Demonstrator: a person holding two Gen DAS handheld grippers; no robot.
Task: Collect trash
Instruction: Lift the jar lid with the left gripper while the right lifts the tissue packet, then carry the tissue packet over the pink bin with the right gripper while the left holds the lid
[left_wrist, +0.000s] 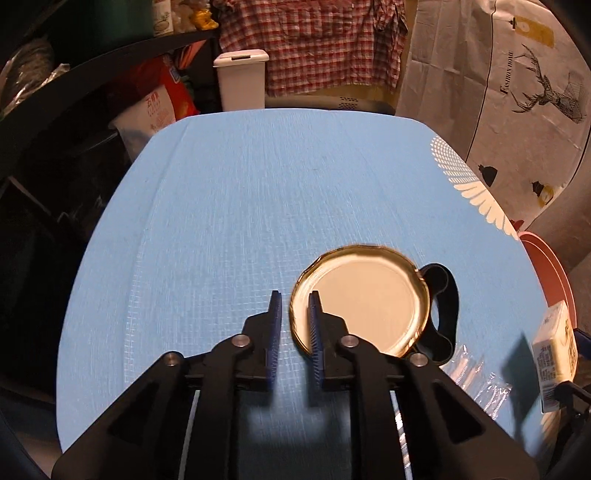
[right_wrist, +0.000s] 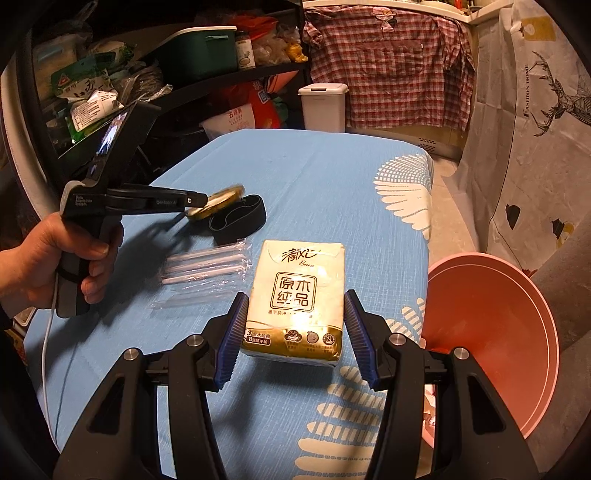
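A gold jar lid (left_wrist: 365, 299) lies underside up on the blue cloth. My left gripper (left_wrist: 294, 295) is open, its jaws a narrow gap apart and straddling the lid's left rim; the left pad stands just clear of it. In the right wrist view the lid (right_wrist: 219, 201) is tilted and blurred at the left gripper's tip (right_wrist: 201, 199). My right gripper (right_wrist: 296, 294) is shut on a cream and gold tissue pack (right_wrist: 295, 295), pads against its two long sides, a little above the cloth. The tissue pack (left_wrist: 554, 354) also shows at the right edge of the left wrist view.
A black strap loop (right_wrist: 240, 216) lies behind the lid, and clear-wrapped straws (right_wrist: 207, 266) lie left of the pack. A pink basin (right_wrist: 498, 314) sits off the table's right edge. A white lidded bin (right_wrist: 323, 107) stands beyond the far edge, with shelves at left. A hand (right_wrist: 44, 247) holds the left gripper.
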